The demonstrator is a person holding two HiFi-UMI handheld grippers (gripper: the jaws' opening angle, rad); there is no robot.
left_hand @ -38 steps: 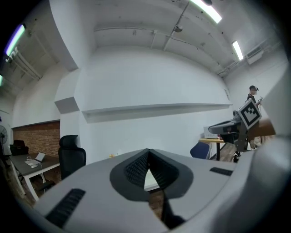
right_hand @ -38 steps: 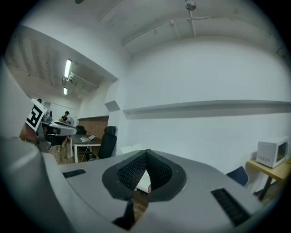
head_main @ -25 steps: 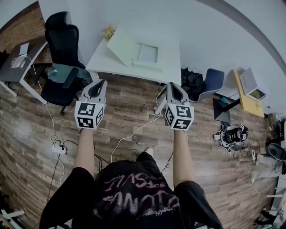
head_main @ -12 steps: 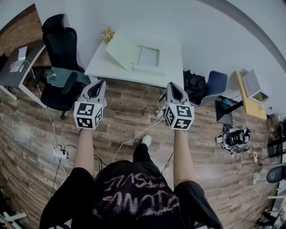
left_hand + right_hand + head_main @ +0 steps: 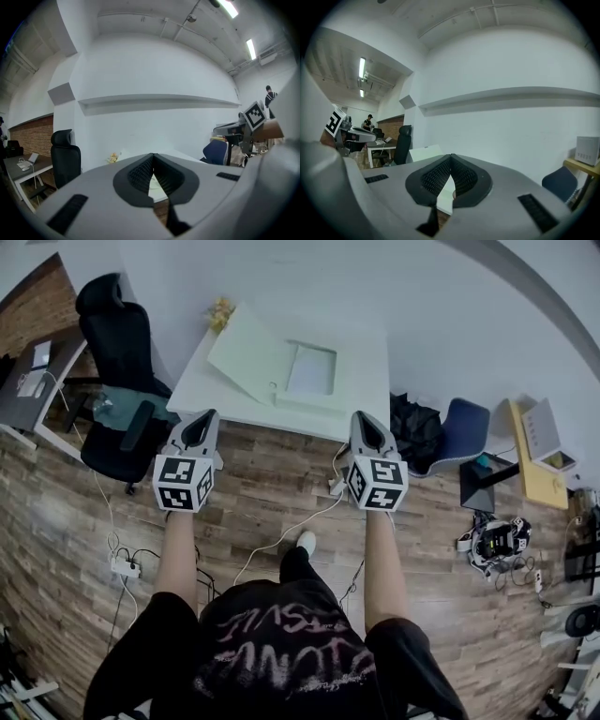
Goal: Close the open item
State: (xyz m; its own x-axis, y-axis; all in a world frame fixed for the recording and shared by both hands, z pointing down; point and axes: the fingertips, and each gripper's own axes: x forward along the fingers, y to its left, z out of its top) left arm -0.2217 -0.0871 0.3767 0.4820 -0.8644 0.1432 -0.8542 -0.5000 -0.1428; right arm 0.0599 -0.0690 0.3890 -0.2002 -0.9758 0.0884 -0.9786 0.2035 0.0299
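On the white rectangular table (image 5: 367, 352), the pale flat box (image 5: 309, 371) lies lid-up, untouched; closing wholly outstanding. Left gripper (image 5: 207, 416) and right gripper (image 5: 362, 417): jaws together, empty, well short.

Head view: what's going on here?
A person holds the left gripper and right gripper out toward a white table, both shut and empty. On the table a flat box lies open, its lid swung aside. Neither gripper has reached it yet.
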